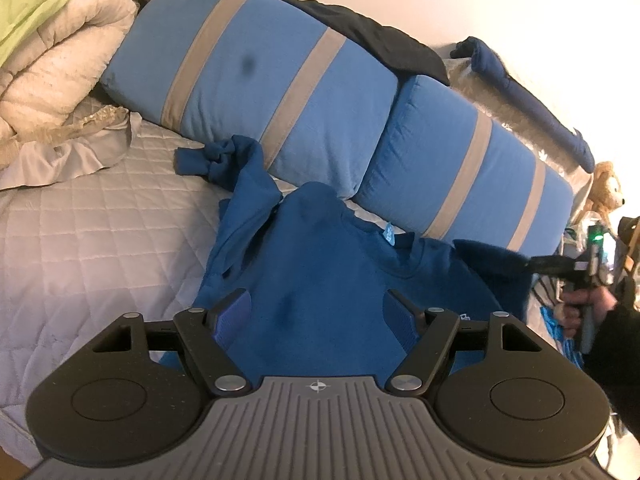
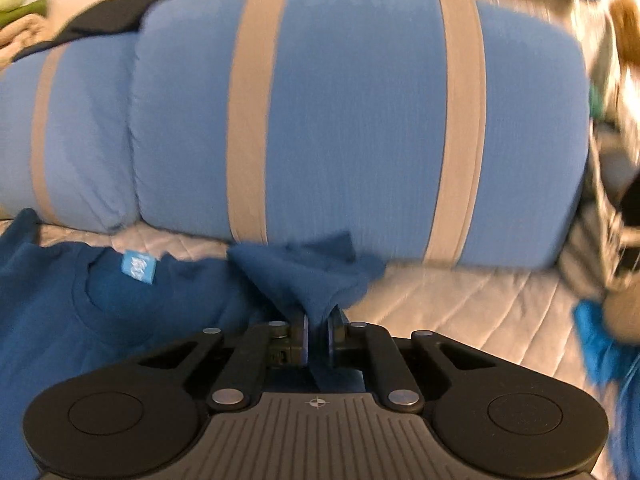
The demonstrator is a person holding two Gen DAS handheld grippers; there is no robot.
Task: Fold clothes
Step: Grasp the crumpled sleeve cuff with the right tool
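A dark blue sweatshirt point(image 1: 320, 264) lies front-up on the quilted white bedcover point(image 1: 92, 232), its collar and light blue label point(image 1: 389, 236) toward the pillows. Its left sleeve point(image 1: 240, 184) trails off to a bunched cuff. My left gripper point(image 1: 318, 314) hovers open over the chest, with fabric below but nothing pinched. My right gripper point(image 2: 317, 332) is shut on the other sleeve point(image 2: 308, 276), a fold of blue cloth squeezed between its pads. From the left wrist view that right gripper point(image 1: 532, 266) shows at the right, held by a hand point(image 1: 580, 308).
Two blue pillows with grey stripes point(image 1: 256, 80) point(image 1: 460, 176) lean along the wall behind the sweatshirt. A black garment point(image 1: 380, 40) lies on top of them. A rolled white duvet point(image 1: 52, 64) sits at far left, and a plush bear point(image 1: 606, 188) at far right.
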